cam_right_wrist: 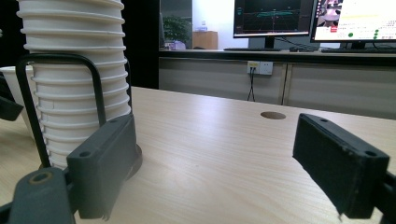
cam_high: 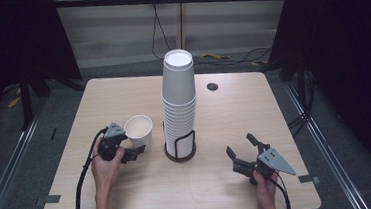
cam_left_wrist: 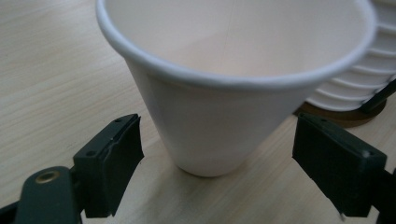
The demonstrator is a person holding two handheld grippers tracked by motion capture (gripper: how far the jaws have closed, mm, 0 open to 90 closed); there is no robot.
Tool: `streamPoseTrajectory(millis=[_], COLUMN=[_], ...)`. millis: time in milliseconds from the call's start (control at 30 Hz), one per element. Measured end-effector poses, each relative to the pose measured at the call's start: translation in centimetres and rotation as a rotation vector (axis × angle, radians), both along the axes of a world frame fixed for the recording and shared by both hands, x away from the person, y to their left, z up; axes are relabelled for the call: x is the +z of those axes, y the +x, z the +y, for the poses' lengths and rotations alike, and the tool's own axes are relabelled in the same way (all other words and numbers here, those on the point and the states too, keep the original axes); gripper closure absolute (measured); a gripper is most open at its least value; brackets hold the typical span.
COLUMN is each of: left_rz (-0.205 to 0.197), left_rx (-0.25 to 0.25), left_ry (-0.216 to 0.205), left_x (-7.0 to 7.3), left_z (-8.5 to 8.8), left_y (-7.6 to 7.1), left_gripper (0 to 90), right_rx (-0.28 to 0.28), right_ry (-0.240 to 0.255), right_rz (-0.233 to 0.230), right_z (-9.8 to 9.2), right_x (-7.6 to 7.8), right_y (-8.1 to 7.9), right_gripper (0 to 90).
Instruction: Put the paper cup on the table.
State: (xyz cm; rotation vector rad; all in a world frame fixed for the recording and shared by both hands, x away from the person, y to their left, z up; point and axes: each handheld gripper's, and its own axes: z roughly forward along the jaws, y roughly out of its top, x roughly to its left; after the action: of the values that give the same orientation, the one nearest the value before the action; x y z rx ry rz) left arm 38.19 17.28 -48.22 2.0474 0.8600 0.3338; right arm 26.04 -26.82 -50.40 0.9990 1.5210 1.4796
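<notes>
Straddling the single paper cup (cam_left_wrist: 219, 93) at frame centre without touching it, the left gripper (cam_left_wrist: 217, 172) has its jaws apart and holding nothing, and should close squarely on the lower wall, gently, to avoid crushing it.

Single paper cup (cam_high: 139, 130): plain white inside and out, no print. Cup stack (cam_high: 179, 102): same white, rims reading as fine horizontal bands, seated in a black wire holder (cam_high: 185, 143) on a dark brown round base (cam_high: 180, 156). Table (cam_high: 235, 125): light beige wood grain with one dark round hole (cam_high: 212, 87); left gripper (cam_high: 136, 153) and right gripper (cam_high: 241, 152) black, each topped by a grey plate.
</notes>
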Motion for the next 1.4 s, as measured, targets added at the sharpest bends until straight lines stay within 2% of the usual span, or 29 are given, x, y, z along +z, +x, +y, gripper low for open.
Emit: streamPoseTrajectory(millis=[67,167,233,300,500,533,567,633,700,767,833,900,1000,1067,1100,1167,1233,1267,1333,1400], left_rz=[-0.019,-0.046,-0.063,-0.061,-0.100,-0.116,-0.115,-0.114,-0.123,-0.127,-0.141,-0.162,-0.185,-0.194,-0.203,-0.221,-0.229,-0.234,-0.263,-0.282], left_rx=[0.024,0.038,0.040,0.040,0.047,0.059,0.067,0.073,0.106,0.109,0.103,0.118,0.108,0.102,0.097,0.068,0.059,0.072,0.079,0.082], left_ry=[-0.037,-0.062,-0.118,-0.140,-0.146,-0.163,-0.180,-0.194,-0.192,-0.202,-0.205,-0.204,-0.247,-0.258,-0.252,-0.213,-0.234,-0.271,-0.261,-0.295], left_x=[0.0,0.1,0.1,0.4,1.1,1.1,1.0,0.7,0.4,0.0,-0.4,-0.8,-1.4,-1.7,-1.9,-2.0,-2.3,-2.5,-2.5,-2.6], left_z=[0.2,0.4,0.6,0.7,0.4,0.4,0.5,0.7,0.7,0.5,0.2,-0.1,-0.7,-1.2,-1.6,-2.5,-3.2,-3.5,-3.9,-4.4], left_y=[-0.6,-1.5,-2.0,-2.3,-3.8,-4.1,-4.4,-4.8,-5.3,-5.7,-6.3,-6.8,-7.3,-7.5,-7.6,-8.0,-8.3,-8.6,-8.9,-9.1], left_gripper=[15.7,15.7,15.7,15.7,15.6,15.6,15.7,17.2,17.1,16.7,16.7,16.7,16.7,16.7,16.6,16.3,16.3,16.3,16.3,16.2], right_rx=[-0.001,-0.001,-0.002,-0.001,-0.001,0.000,-0.001,-0.002,-0.002,-0.002,-0.003,-0.003,-0.003,-0.004,-0.003,-0.003,-0.003,-0.004,-0.004,-0.003], right_ry=[-0.001,-0.001,-0.001,-0.001,-0.001,0.000,-0.001,-0.002,-0.002,-0.002,-0.002,-0.002,-0.002,-0.002,-0.002,-0.002,-0.001,-0.003,-0.001,-0.001], right_rz=[0.001,0.001,0.001,0.001,0.001,0.001,0.001,0.000,0.000,0.000,0.001,0.000,0.001,0.001,0.001,0.001,0.002,0.001,0.003,0.002], right_z=[0.0,0.0,0.0,0.0,0.0,0.0,0.0,0.0,0.0,0.0,0.0,0.0,0.0,0.0,0.0,0.0,0.0,0.0,0.0,0.0], right_x=[0.0,0.0,0.0,0.0,0.0,0.0,0.0,0.0,0.0,0.0,0.0,0.0,0.0,0.0,0.0,0.0,0.0,0.0,0.0,0.0], right_y=[0.0,0.0,0.0,0.0,0.0,0.0,0.0,0.0,0.0,0.0,0.0,0.0,0.0,-0.1,-0.1,-0.1,-0.1,-0.1,-0.1,-0.1], right_gripper=[13.4,13.4,13.4,13.4,13.4,13.4,13.5,13.4,13.5,13.5,13.5,13.5,13.5,13.5,13.5,13.5,13.4,13.5,13.5,13.4])
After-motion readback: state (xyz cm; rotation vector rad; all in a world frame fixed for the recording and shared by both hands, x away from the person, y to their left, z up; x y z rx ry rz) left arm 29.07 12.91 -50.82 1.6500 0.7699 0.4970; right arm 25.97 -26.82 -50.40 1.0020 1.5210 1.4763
